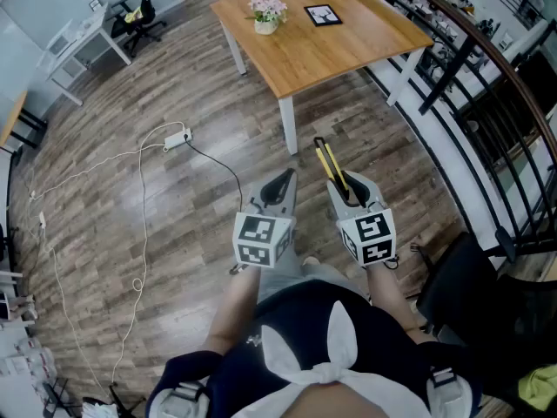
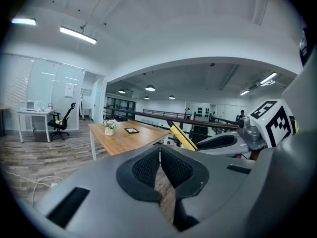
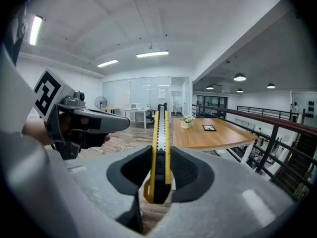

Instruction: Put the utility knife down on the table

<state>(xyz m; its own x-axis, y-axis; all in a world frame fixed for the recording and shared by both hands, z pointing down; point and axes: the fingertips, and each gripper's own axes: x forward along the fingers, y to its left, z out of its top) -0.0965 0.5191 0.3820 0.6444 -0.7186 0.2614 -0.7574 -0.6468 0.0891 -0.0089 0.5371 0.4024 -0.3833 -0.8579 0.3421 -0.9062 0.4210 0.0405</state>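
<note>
Right gripper view, centre of the frame: my right tongs point(image 3: 161, 175) pinch the utility knife point(image 3: 159, 133) by its rear end, one pad pressed on each flat side. The knife is yellow and black, stands on its edge, and points straight away from me up the middle of the picture.

In the head view the knife juts out of the right tongs toward the top of the frame. It hangs over the wooden floor point(image 1: 174, 77), in the air and well apart from the table point(image 1: 348, 55). Its tip sits just below the table's white leg point(image 1: 288, 124) in the picture.

The table fills the upper centre of that view. A flower pot point(image 1: 266, 14) with pink blooms and a dark picture frame point(image 1: 323, 14) stand on it, near each other.

My left tongs point(image 1: 280, 185) hang beside the right ones, just left of them in the frame. In the left gripper view their pads are pressed together at the tips with nothing between them.

A white cable point(image 1: 130, 157) trails over the floor at the left.
</note>
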